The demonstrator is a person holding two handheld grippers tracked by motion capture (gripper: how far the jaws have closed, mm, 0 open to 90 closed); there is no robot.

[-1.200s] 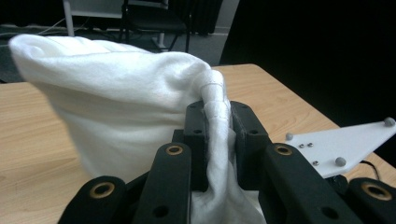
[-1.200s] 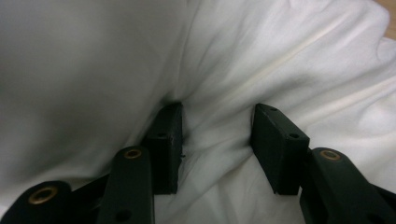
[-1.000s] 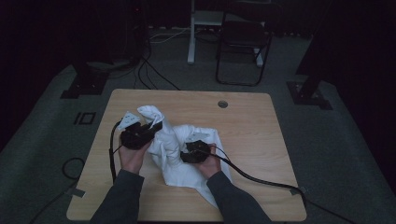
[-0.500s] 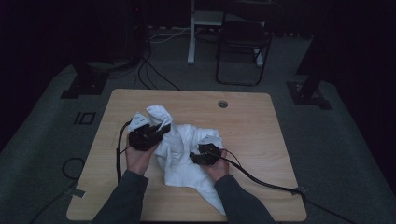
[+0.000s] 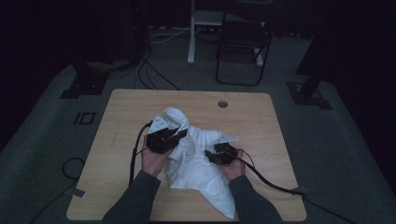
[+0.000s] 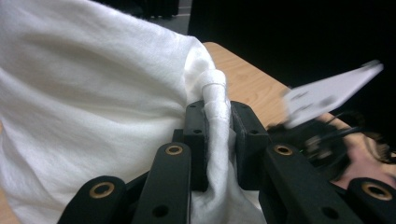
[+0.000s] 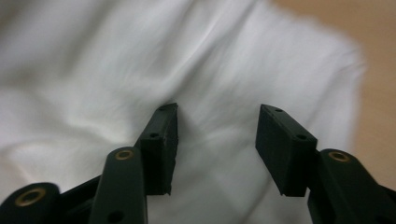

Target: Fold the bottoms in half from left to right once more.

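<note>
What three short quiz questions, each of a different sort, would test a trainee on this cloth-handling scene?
1. True or false: the left claw is shut on a bunched fold of the crumpled white cloth.
2. What lies under the right claw? A) white cloth B) bare wood C) a cable
3. Fill in: the round hole in the light wooden table lies on the ___ side of the cloth, away from the person.

Key
1. True; a rolled fold is pinched between its pads.
2. A; its jaws have just been closing, apart, with nothing clamped.
3. Far.
</note>
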